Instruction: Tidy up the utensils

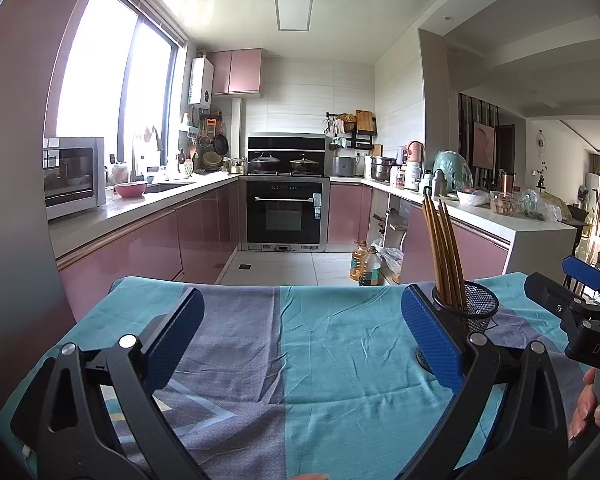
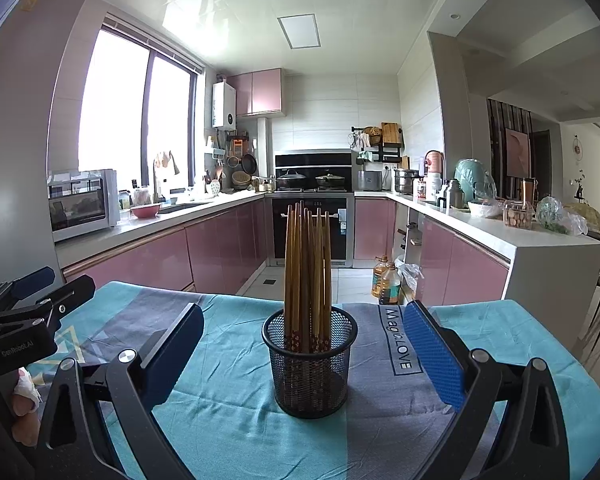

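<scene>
Two wrist views of a cloth-covered worktop (image 2: 228,400), with a kitchen behind it. The landmark was a black wire-mesh cylindrical cup (image 2: 310,364), which stood upright on the turquoise-and-grey cloth (image 1: 340,360) where a turquoise panel met a grey one. A bundle of brown wooden chopsticks (image 2: 308,276) stood upright in the cup, patterned ends down, tops leaning slightly apart.

Right hand-held gripper (image 2: 304,360): opened wide, nothing between its blue-padded fingers (image 2: 432,356). The cup stood in the gap between them, apart from both pads. Printed lettering "Magic LOVE" (image 2: 398,338) lay on the cloth just right of the cup.

Left hand-held gripper (image 1: 300,344): also opened wide and empty, with only bare cloth between its fingers (image 1: 432,344). It was left of the cup; in the left wrist view the cup (image 1: 470,312) appeared just behind the right-hand pad, partly hidden by it, and whether they touched cannot be told. The chopsticks (image 1: 444,252) rose above that pad.

Each gripper showed at the edge of the other's view: the right one (image 1: 580,300) right of the cup, the left one (image 2: 24,300) well to its left. Fingertips of a person's hand (image 1: 592,408) gripped the right handle.

Beyond the cup were pink cabinet fronts (image 2: 228,256), a built-in black oven (image 1: 286,214) and two oil bottles (image 2: 384,280) on the floor.
</scene>
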Available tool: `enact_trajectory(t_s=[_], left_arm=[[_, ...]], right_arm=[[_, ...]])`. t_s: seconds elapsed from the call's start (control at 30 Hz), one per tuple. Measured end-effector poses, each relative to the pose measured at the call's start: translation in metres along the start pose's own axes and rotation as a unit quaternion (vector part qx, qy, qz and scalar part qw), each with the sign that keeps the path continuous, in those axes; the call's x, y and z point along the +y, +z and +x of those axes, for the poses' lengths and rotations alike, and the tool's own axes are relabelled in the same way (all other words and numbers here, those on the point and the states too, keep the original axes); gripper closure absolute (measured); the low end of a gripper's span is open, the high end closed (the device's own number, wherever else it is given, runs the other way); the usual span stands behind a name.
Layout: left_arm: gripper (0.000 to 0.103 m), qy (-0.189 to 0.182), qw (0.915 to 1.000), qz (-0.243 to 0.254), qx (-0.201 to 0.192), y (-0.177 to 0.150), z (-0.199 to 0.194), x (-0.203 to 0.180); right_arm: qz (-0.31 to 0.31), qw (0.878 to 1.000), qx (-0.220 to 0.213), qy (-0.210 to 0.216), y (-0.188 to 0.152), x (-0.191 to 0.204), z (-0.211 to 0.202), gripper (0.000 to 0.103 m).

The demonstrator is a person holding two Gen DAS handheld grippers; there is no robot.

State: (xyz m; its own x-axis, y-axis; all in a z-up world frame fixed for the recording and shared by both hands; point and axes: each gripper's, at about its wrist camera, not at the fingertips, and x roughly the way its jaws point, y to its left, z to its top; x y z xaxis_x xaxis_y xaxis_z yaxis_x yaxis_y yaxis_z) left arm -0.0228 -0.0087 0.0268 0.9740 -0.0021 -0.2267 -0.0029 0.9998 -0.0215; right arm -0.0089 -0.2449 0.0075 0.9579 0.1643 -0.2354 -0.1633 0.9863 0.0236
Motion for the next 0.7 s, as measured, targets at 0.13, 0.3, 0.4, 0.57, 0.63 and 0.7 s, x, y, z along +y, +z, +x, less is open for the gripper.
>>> enact_trajectory(t_s=[0.13,0.3,0.4,0.57,0.63,0.7], left_arm=[[0.006,-0.001,1.0,-0.002,0.0,-0.0001,0.0003,0.0],[0.006,-0.001,1.0,-0.002,0.0,-0.0005,0.0006,-0.0002],[0.006,-0.001,1.0,-0.003,0.0,-0.0013,0.0011,-0.0003],[0.006,-0.001,1.0,-0.003,-0.001,-0.0015,0.0021,-0.0011],[0.006,-0.001,1.0,-0.004,-0.002,-0.0014,0.0018,-0.0009],[0.006,-0.001,1.0,-0.004,-0.003,-0.0004,0.0018,-0.0008]], right_arm=[[0.0,1.0,0.0,-0.001,-0.0004,-0.0004,-0.0007,0.006],[0.001,1.0,0.0,-0.001,-0.0001,-0.0004,-0.0004,0.006],[0.0,1.0,0.0,0.0,0.0002,0.0001,-0.0014,0.006],[0.001,1.0,0.001,0.001,0.0028,0.0013,0.0015,0.006],[0.001,1.0,0.001,0.002,0.0028,0.0014,0.0015,0.006],[0.0,1.0,0.001,0.002,0.0027,0.0012,0.0018,0.006]])
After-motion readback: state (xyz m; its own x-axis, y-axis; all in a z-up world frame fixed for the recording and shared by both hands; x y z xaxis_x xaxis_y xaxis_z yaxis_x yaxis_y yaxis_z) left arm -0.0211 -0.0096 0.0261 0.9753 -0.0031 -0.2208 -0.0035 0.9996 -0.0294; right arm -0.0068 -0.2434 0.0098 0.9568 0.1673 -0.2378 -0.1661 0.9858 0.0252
